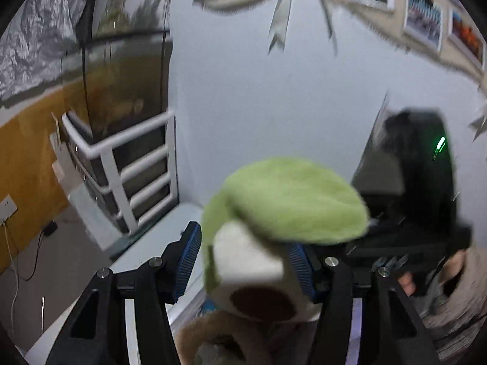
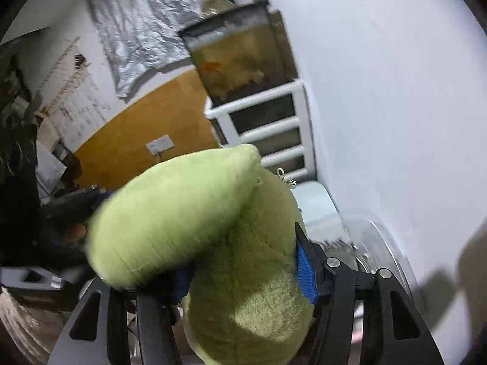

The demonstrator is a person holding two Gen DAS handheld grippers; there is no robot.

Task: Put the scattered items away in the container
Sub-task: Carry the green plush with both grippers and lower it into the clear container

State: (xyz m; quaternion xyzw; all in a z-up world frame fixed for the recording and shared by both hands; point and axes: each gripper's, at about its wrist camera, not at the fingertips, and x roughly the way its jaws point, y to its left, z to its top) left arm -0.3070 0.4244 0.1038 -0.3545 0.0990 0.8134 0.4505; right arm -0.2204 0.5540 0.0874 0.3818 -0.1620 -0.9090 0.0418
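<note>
A green plush toy (image 1: 292, 200) with a white part and a brown patch hangs in the air between both grippers. My left gripper (image 1: 246, 258) has its blue pads (image 1: 299, 266) against the toy's white and green lower part. My right gripper (image 2: 243, 273) grips the toy's furry green body (image 2: 249, 289); one blue pad (image 2: 304, 270) presses into it, and the other is mostly hidden under a big green leaf-shaped flap (image 2: 173, 216). The right gripper's black body (image 1: 426, 188) with a green light, and a hand on it, show in the left wrist view. A clear plastic container (image 2: 377, 243) lies below right, blurred.
A fish tank (image 1: 127, 91) stands on a white rack (image 1: 134, 167) against the pale wall. A pale surface (image 1: 158, 243) lies below the grippers. A beige fluffy thing (image 1: 213, 337) sits at the bottom edge. A socket and cables (image 1: 9, 213) are at the left.
</note>
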